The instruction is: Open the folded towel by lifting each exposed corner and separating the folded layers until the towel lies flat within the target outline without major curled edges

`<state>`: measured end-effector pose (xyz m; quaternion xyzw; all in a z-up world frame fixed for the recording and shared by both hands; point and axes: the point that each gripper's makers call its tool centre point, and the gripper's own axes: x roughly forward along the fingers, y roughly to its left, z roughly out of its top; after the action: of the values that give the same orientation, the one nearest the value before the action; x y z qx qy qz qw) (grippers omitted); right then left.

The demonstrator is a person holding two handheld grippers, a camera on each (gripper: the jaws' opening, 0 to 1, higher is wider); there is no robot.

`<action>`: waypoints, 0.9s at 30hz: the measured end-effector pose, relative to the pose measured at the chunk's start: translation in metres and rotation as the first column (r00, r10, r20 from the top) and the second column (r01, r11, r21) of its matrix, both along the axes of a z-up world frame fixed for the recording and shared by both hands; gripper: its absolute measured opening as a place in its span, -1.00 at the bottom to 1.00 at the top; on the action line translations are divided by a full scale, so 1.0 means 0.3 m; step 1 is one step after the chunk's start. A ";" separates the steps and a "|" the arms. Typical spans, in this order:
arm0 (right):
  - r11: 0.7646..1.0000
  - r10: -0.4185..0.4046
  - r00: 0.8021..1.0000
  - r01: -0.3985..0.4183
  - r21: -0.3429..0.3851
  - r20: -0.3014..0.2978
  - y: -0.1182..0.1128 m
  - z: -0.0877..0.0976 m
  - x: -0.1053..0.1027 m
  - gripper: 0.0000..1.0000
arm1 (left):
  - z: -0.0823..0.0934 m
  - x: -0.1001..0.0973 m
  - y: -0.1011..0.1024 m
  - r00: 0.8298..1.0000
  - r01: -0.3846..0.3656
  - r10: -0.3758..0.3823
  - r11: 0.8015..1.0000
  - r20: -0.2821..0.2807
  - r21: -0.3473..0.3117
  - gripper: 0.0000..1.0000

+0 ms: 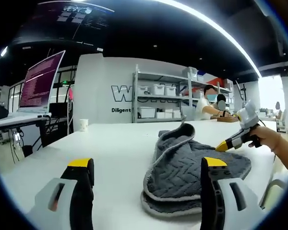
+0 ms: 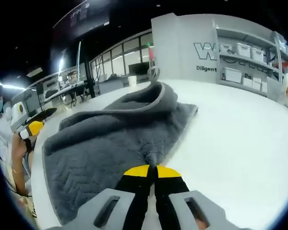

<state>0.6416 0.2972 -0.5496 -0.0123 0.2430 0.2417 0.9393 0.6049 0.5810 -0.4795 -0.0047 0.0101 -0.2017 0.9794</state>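
Observation:
A grey towel (image 1: 192,172) with a zigzag weave and a pale hem lies folded and rumpled on the white table (image 1: 110,143); one part of it stands up in a peak. My left gripper (image 1: 148,163) is open, its jaws wide apart just short of the towel's near edge, holding nothing. My right gripper (image 1: 228,143) comes in from the right in a hand, tip at the towel's right edge. In the right gripper view its jaws (image 2: 151,171) are closed together, pinching the puckered edge of the towel (image 2: 110,139). The left gripper (image 2: 31,128) shows at the far left.
A paper cup (image 1: 83,124) stands far back on the table. A lit screen (image 1: 41,81) sits on a desk to the left. Metal shelves with white bins (image 1: 158,96) line the back wall, with a seated person (image 1: 209,100) beside them.

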 end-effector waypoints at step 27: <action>0.997 -0.070 0.998 0.070 0.019 0.001 -0.196 0.001 -0.034 -1.00 | -0.018 -0.001 -0.022 1.000 0.018 -0.018 1.000 -0.015 0.014 0.81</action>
<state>0.6313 0.2385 -0.5492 0.0047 0.2403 0.2111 0.9475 0.6045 0.5745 -0.4848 0.0007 0.0191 -0.2106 0.9774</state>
